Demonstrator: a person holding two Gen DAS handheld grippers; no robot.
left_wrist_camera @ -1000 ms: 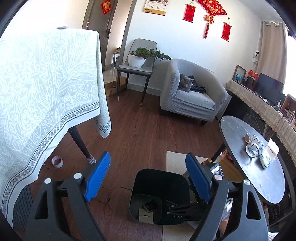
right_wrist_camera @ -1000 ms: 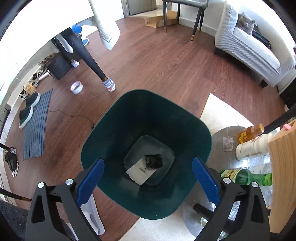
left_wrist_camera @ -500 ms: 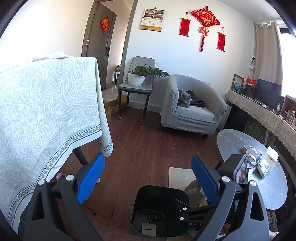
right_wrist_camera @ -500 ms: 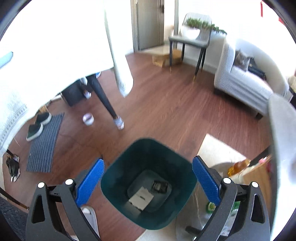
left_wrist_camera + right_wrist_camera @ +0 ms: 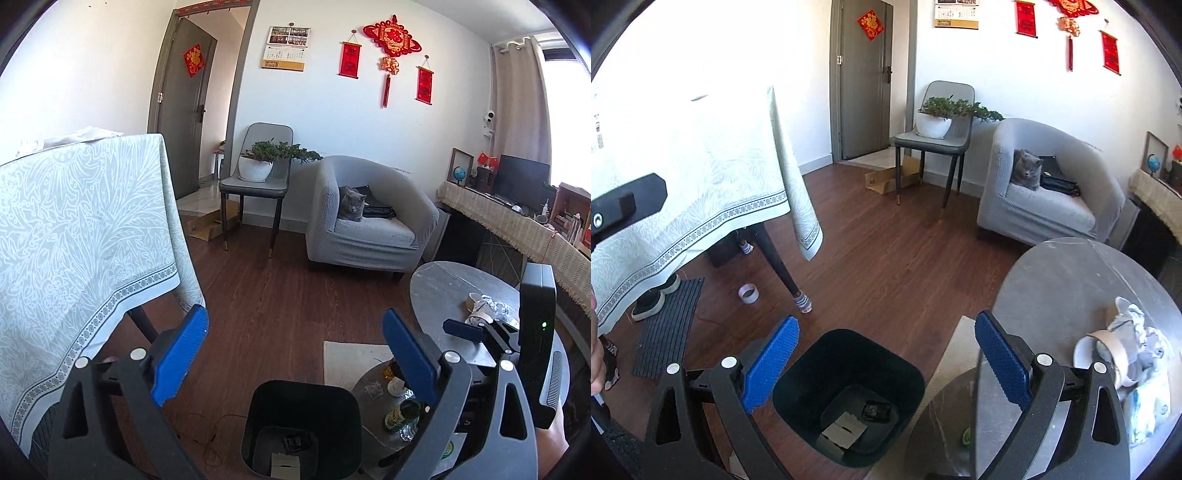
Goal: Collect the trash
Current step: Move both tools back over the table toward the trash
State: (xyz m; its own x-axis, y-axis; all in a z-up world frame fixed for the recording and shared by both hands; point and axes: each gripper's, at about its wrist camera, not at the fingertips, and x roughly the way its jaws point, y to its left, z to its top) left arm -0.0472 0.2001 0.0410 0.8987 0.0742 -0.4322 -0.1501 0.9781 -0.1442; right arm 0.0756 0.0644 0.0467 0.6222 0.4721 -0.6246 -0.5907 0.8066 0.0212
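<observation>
**Both claws spread wide above the bin**

The left gripper (image 5: 291, 354) is hanging with its blue pads far apart and nothing between them. The right gripper (image 5: 886, 363) is doing the same: jaws spread wide, gripping nothing.

The bin (image 5: 849, 397) is standing on the wood floor, just beside the round table (image 5: 1071, 288), and it is showing low in both views (image 5: 301, 424). Inside it, a card scrap (image 5: 844, 430) and a small dark item (image 5: 875, 411) are lying on the bottom, touching or nearly so.

On the round table, a heap of trash (image 5: 1126, 350) is sitting near the right edge: crumpled white wrappers and a tape roll lying together. In the left view the same heap (image 5: 484, 308) is lying beyond the right gripper's body (image 5: 535, 332).

Under the round table, on a lower shelf, bottles (image 5: 400, 413) are standing close together.

A cloth-covered table (image 5: 701, 184) is filling the left side, with another tape roll (image 5: 748, 293) lying on the floor near its leg. A cat (image 5: 1027, 170) is sitting in the armchair (image 5: 1045, 192) across the room.
</observation>
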